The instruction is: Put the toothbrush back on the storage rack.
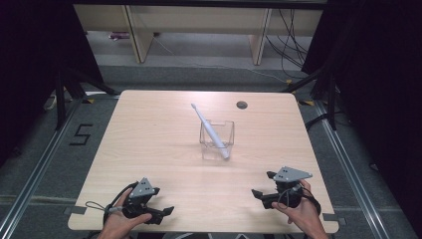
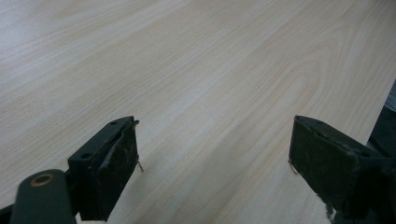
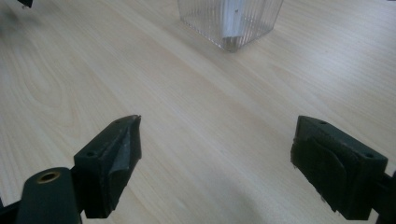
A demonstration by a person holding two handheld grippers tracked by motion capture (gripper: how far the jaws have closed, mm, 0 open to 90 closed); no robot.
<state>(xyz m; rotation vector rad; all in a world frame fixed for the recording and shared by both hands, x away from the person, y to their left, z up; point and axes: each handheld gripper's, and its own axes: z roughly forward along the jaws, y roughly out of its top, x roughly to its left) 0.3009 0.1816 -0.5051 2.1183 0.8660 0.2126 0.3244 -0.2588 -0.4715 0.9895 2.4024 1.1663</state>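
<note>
I see a light wooden table [image 1: 149, 149] with rounded corners and a small round grommet hole [image 1: 242, 104] near its far edge. A clear ribbed square cup [image 1: 217, 139] stands on it, just nearer than that hole, about mid-table. A white toothbrush [image 1: 209, 130] leans inside the cup, its head tilted toward the far left.
</note>
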